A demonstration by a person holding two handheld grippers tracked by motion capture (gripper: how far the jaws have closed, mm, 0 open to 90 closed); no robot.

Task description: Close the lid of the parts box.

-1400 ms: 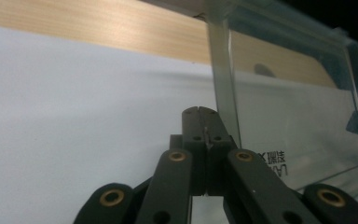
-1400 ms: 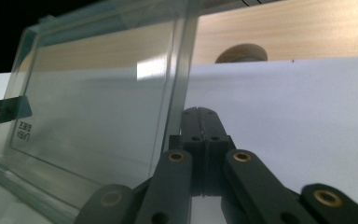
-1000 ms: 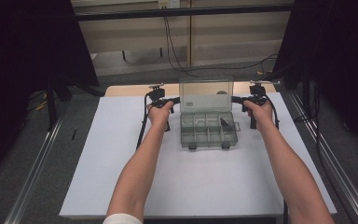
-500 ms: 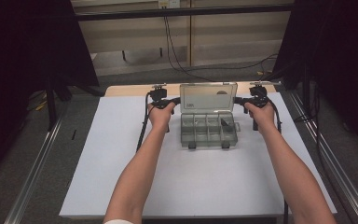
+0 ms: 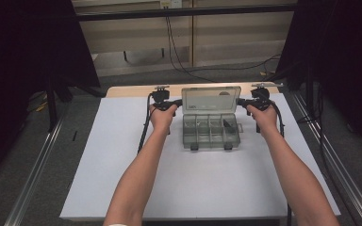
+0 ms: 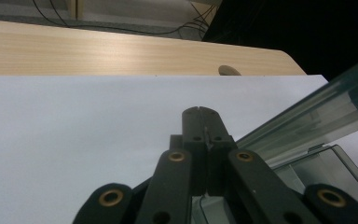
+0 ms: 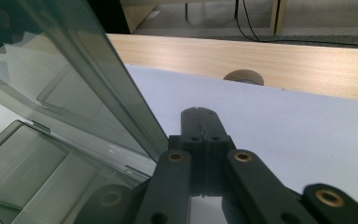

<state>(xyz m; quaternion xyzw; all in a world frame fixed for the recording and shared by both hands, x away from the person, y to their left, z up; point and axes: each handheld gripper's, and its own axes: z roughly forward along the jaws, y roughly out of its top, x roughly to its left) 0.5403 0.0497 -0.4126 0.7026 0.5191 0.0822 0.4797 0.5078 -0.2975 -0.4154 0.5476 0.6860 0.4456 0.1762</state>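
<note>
Clear organizer box (image 5: 211,130) at the far middle of the desk (image 5: 122,179), lid (image 5: 211,99) raised upright. Left gripper (image 5: 173,102) and right gripper (image 5: 242,100) flank the lid's sides, both closed, gripping nothing. Opening looks nearly done; contents untouched.

A white sheet (image 5: 122,160) covers most of the surface, and at its far side a strip of pale wood (image 5: 127,89) stays bare. In this wood strip there is a round hole (image 7: 244,77), near the right end. Metal rails (image 5: 37,169) run along the left and the right side, on grey floor (image 5: 82,117). Behind the surface stands a light wall panel with black cables (image 5: 174,42) that hang down to the floor. A dark bar (image 5: 169,13) crosses at the top, and black curtains (image 5: 23,52) close both sides
</note>
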